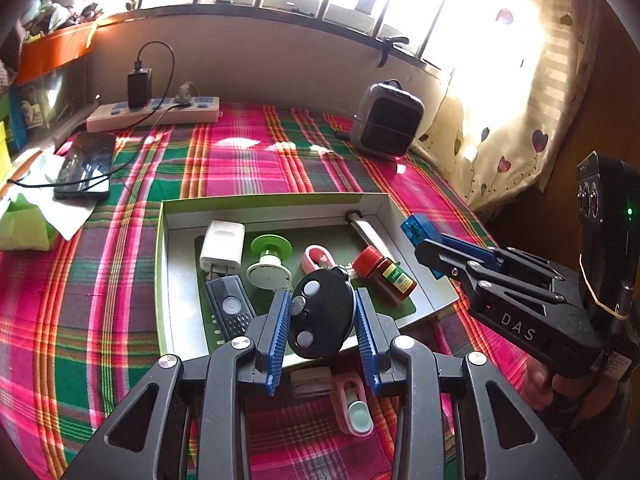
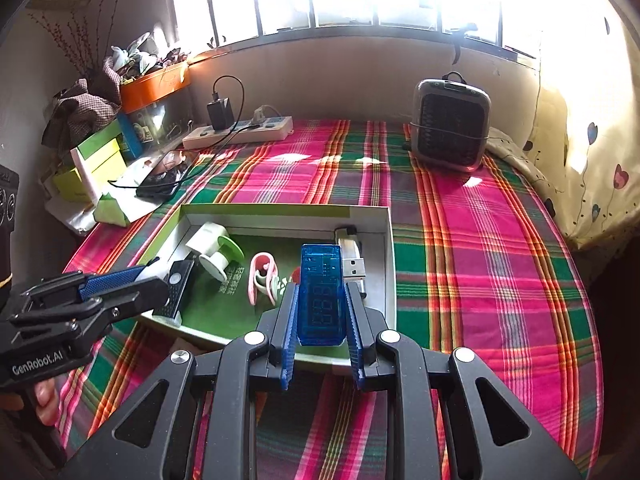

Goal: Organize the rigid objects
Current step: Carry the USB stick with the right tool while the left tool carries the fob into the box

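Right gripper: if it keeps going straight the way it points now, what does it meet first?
Probably the silver USB stick in the tray. The right gripper holds a blue USB meter whose tip sits beside that stick; depth is unclear, so the tray floor is possible instead.

**Both grippers loaded over the box**

My left gripper (image 1: 322, 312) points steeply down over the near edge of the open box (image 1: 276, 202), its blue fingers (image 1: 280, 320) clamped on a black key fob (image 1: 320, 316). My right gripper (image 2: 322, 300) hangs over the box's near right part, fingers pinching a blue USB tester (image 2: 322, 292).
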A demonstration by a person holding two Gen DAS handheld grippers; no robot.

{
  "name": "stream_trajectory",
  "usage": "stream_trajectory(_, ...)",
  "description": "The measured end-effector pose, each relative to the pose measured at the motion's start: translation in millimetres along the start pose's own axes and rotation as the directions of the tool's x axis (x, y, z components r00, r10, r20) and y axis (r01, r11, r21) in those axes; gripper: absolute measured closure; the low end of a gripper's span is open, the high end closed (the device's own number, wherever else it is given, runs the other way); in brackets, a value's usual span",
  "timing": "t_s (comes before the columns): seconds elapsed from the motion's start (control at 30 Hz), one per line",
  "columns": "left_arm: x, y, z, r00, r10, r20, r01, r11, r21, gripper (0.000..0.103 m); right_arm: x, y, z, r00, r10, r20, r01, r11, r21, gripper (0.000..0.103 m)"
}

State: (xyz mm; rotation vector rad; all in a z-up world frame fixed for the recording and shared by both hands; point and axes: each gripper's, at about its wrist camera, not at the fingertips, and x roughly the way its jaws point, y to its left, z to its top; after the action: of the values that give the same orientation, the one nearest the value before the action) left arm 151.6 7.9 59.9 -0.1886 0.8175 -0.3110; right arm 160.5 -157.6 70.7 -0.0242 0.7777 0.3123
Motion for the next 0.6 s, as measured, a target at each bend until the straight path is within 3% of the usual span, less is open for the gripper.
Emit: stream_trajectory(0.6,36,2,7,0.999,0.017,-0.048,-0.016,1.000,0.002,0.072,74,7,36,0.994,0.039,-0.098,-0.043,0.998,-0.045,0.080)
